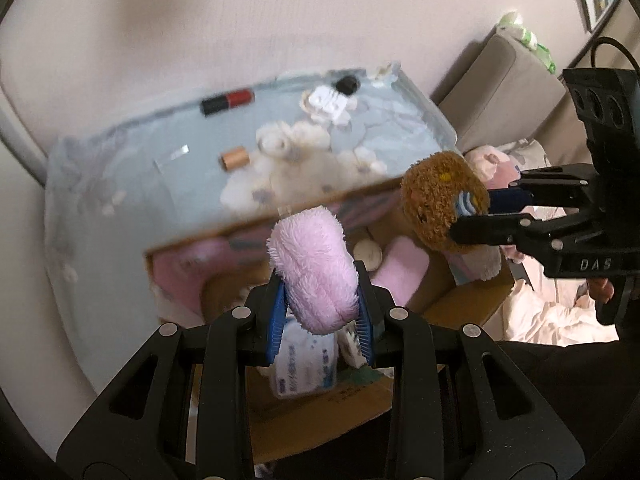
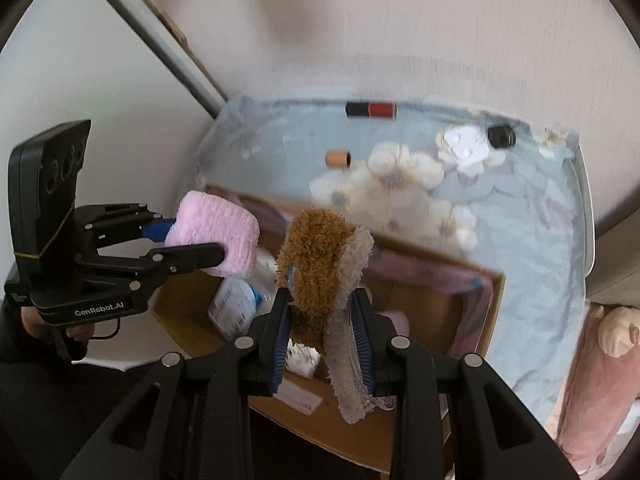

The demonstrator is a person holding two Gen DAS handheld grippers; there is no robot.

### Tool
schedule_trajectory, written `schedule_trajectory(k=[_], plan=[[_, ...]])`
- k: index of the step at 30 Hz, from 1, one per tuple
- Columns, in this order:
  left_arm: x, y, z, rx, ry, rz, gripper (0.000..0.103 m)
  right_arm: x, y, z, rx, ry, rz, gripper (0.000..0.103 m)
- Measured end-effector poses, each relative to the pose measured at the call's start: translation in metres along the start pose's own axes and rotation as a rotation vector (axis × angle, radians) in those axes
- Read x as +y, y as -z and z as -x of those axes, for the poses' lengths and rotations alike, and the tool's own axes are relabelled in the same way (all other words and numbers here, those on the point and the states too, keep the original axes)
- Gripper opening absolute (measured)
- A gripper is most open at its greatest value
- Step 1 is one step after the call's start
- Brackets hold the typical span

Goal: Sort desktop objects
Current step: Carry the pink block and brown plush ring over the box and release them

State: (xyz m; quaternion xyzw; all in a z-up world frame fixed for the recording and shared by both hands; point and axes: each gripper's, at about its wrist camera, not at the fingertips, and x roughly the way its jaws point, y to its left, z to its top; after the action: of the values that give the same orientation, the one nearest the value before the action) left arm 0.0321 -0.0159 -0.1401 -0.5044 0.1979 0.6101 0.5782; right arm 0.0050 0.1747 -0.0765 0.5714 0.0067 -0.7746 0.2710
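My left gripper (image 1: 322, 318) is shut on a fluffy pink plush piece (image 1: 314, 270), held above an open cardboard box (image 1: 452, 312). From the right wrist view the same pink plush piece (image 2: 218, 238) sits in the left gripper (image 2: 196, 242) at the left. My right gripper (image 2: 322, 338) is shut on a brown and grey plush piece (image 2: 320, 272) over the box (image 2: 460, 320). The left wrist view has that brown plush piece (image 1: 438, 200) in the right gripper (image 1: 486, 210) at the right.
Behind the box lies a table under a pale blue flowered cloth (image 2: 520, 240) with a red and black cylinder (image 2: 370, 110), a tan tube (image 2: 338, 158), a black cap (image 2: 500, 136) and a white item (image 2: 466, 148). The box holds a wipes pack (image 1: 306, 360). A sofa (image 1: 500, 92) stands right.
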Motion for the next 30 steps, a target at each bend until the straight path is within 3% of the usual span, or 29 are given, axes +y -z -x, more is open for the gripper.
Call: schedule_trajectory(k=[7,20,23,24,25,26,30], plan=[[-0.008,0.022,-0.025,0.071,0.014,0.024,0.027,-0.004,0.021,-0.026,0.076,0.018,0.023,0.027],[-0.007,0.017,-0.027,0.077,-0.007,0.025,0.027,-0.004,0.022,-0.033,0.103,0.018,0.034,0.028],[-0.008,0.016,-0.028,0.085,-0.017,0.028,0.031,-0.002,0.022,-0.04,0.138,0.018,0.05,0.04],[-0.009,0.016,-0.029,0.09,-0.036,0.02,0.044,-0.002,0.023,-0.042,0.144,0.018,0.054,0.058],[-0.009,0.016,-0.029,0.093,-0.054,0.014,0.084,-0.001,0.023,-0.043,0.146,0.025,0.059,0.075],[-0.009,0.016,-0.03,0.098,-0.068,0.008,0.103,-0.001,0.024,-0.044,0.143,0.03,0.061,0.079],[-0.004,0.017,-0.029,0.081,-0.04,0.023,0.103,-0.003,0.025,-0.041,0.125,0.017,0.046,0.079]])
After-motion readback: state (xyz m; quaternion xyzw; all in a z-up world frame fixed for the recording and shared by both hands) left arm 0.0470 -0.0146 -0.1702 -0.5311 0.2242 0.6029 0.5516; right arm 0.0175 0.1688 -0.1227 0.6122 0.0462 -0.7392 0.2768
